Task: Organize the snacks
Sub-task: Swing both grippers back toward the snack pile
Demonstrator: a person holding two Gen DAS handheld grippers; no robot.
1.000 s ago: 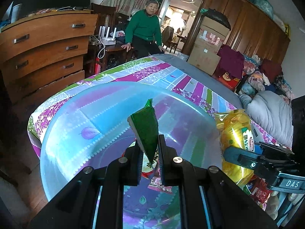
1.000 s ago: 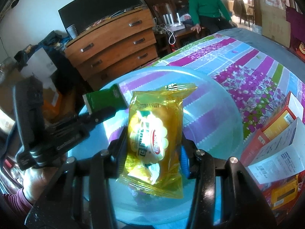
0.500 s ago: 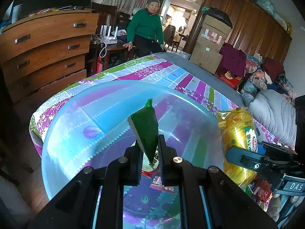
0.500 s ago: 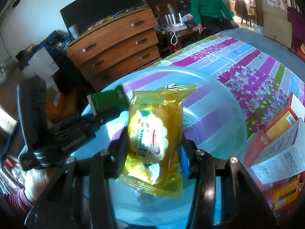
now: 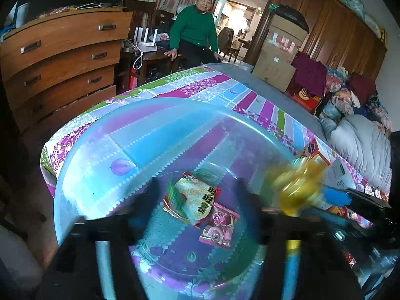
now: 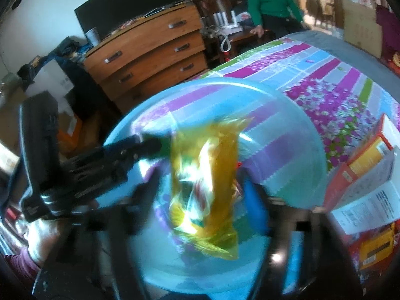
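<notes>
A clear blue plastic basin [image 5: 105, 150] sits on the striped tablecloth; it also shows in the right wrist view [image 6: 287, 130]. A white-green snack pack [image 5: 193, 200] and a pink pack [image 5: 220, 227] lie on its bottom. My left gripper [image 5: 197, 192] is blurred with its fingers spread wide over the basin; a green blur [image 5: 173, 195] shows between them. My right gripper [image 6: 202, 190] has its fingers spread too, and the yellow snack bag [image 6: 205, 187] is blurred and loose between them, over the basin. It also shows in the left wrist view [image 5: 295, 187].
Red and orange snack boxes [image 6: 360, 165] and a white leaflet [image 6: 367, 205] lie right of the basin. A wooden dresser [image 5: 57, 60] stands at the left. A person in green [image 5: 195, 32] sits beyond the table. Bedding is piled at the right.
Both grippers opened. The green packet left the left gripper's grip and the yellow bag came loose from the right gripper; both are blurred in motion over the basin.
</notes>
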